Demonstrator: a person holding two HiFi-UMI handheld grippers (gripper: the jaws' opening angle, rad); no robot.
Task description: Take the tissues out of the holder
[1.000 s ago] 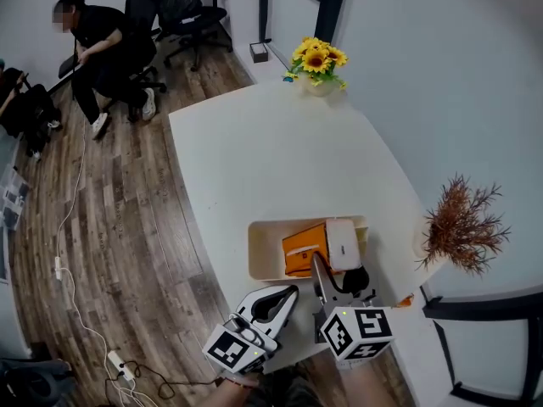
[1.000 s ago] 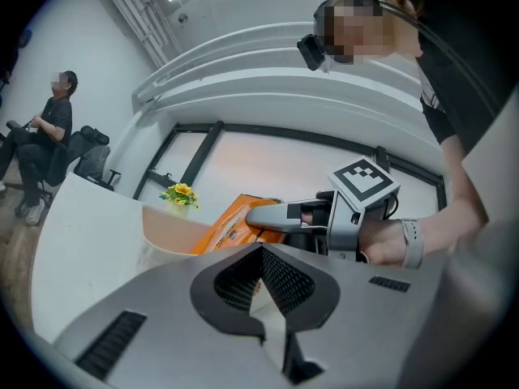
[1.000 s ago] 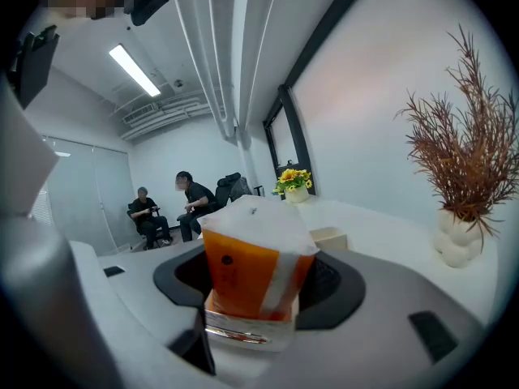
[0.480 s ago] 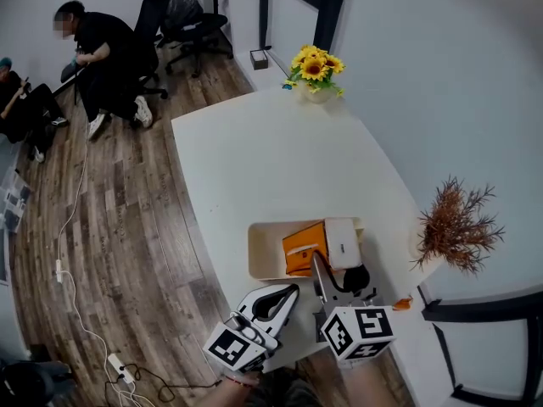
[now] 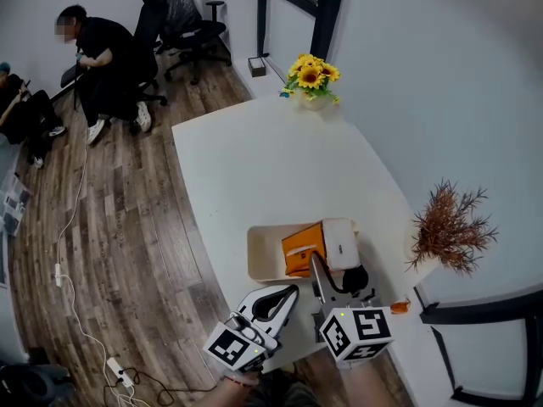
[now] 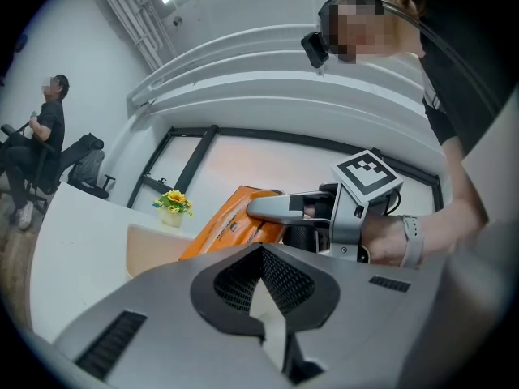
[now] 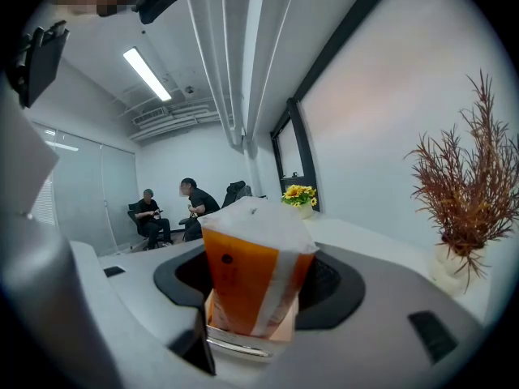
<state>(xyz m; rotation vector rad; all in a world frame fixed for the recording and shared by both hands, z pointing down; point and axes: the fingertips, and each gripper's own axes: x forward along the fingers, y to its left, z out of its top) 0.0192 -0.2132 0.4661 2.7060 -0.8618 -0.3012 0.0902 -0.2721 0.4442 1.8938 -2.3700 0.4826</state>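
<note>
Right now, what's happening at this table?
A person works two handheld tools. The right tool is closed on an orange tissue pack, tilted up over the beige holder on the white table; its lower end looks not yet clear of it. The left tool is shut and empty, near the holder's front edge.

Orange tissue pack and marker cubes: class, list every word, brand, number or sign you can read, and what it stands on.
No text is readable in any view.
Orange tissue pack: dark print on its face, too blurred to read.
Marker cube at left and marker cube at right: black-and-white square patterns, no letters or numbers.
</note>
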